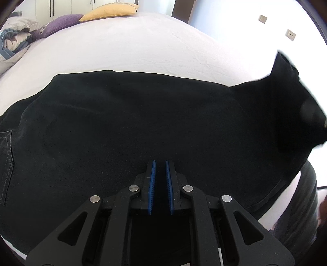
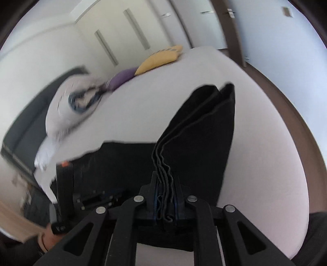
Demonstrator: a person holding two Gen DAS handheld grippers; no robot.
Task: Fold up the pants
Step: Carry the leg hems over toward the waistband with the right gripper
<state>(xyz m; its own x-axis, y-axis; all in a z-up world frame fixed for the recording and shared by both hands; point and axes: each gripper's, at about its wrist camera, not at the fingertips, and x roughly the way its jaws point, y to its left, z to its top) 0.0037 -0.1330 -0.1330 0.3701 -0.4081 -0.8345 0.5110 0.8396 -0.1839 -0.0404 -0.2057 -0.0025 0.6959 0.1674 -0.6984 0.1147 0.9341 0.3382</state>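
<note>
- The pants (image 1: 143,122) are black all over, with thin grey stitching on a pocket at the left edge of the left view.
- The bed sheet (image 1: 132,49) is white, a little pinkish, and plain.
- One pillow (image 1: 110,11) is yellow.
- The pillow next to it (image 1: 59,25) is purple.
- The bundled bedding (image 1: 14,41) is white and cream with blue-grey edges.
- The left gripper (image 1: 160,163) is black with bright blue ridged pads (image 1: 152,184) and silver round screws.
- The right gripper (image 2: 166,178) is black too, with blue pads.
- The wardrobe doors (image 2: 122,36) are cream-white with long grey handles.

White-sheeted bed (image 1: 143,47); yellow cushion (image 1: 110,11), purple cushion (image 1: 61,22); white wardrobe doors (image 2: 122,34); pale wall (image 2: 265,30).
</note>
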